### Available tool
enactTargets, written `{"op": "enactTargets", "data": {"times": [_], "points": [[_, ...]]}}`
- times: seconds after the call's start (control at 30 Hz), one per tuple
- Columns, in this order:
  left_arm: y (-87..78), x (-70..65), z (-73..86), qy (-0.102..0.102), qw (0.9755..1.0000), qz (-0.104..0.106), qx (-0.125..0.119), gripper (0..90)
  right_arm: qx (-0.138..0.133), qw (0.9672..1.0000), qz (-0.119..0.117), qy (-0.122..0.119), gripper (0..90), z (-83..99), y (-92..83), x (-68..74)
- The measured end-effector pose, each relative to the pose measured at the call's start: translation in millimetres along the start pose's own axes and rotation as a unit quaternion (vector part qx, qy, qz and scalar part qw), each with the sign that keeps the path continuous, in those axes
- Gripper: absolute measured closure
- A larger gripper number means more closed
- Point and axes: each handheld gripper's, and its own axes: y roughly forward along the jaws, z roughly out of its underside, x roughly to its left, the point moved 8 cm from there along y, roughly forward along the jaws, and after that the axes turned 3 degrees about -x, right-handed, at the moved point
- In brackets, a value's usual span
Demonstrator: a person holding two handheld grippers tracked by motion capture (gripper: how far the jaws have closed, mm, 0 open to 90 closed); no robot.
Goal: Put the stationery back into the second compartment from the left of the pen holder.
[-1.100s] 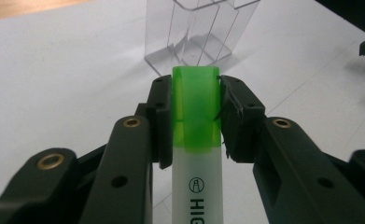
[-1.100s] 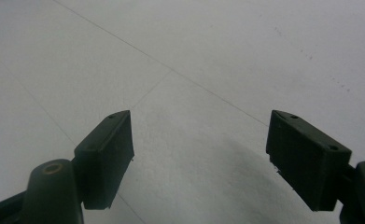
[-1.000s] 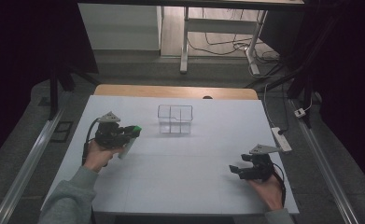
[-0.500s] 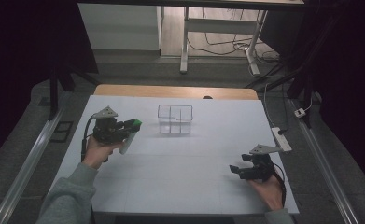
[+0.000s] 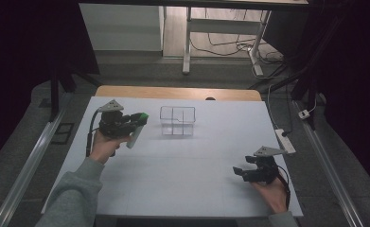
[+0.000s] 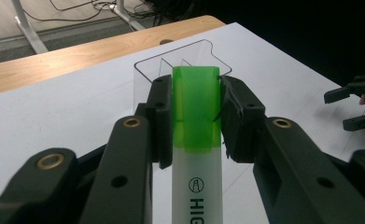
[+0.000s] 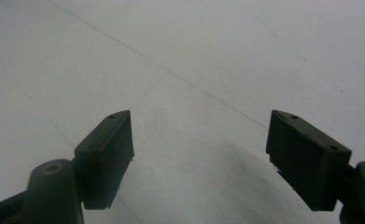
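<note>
A white table (image 5: 173, 189) with a strip of bare wood along its far edge stretches out before a person in a grey sleeve (image 5: 74, 198), who works a hand-held gripper on each side of it. Toward the far middle of the tabletop stands a clear plastic organiser (image 5: 177, 121), its inner walls dividing it into compartments. The left gripper (image 5: 137, 120) is raised off the table just beside the organiser's left side, its jaws partly closed and clamped on the green cap of a highlighter (image 6: 196, 135); the pen's white barrel, printed with dark letters, runs back and down toward the hand. Seen along those jaws, the cap's tip points at the organiser, which stands just beyond it. Well apart, near the table's front right corner, the right gripper (image 5: 240, 171) sits low over the bare white surface, its jaws spread wide with nothing between the two black pads (image 7: 106, 154).
</note>
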Motion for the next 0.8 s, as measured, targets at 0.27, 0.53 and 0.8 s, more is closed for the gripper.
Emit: {"op": "enactTargets", "data": {"times": [0.27,0.53,0.8], "points": [[11.2,-1.7,-15.7,0.0,0.9999,0.009,-0.01,66.4,0.003,1.0,-0.002,0.0,22.4,0.3,-0.5,0.2],[23.5,-6.5,-33.8,0.011,0.9998,0.013,-0.008,66.4,0.005,1.0,-0.003,-0.001,22.4,0.8,1.2,0.9],[31.5,-12.8,-44.5,0.024,0.9996,0.015,-0.006,66.4,0.006,1.0,-0.003,-0.003,22.4,0.7,2.2,1.2]]}}
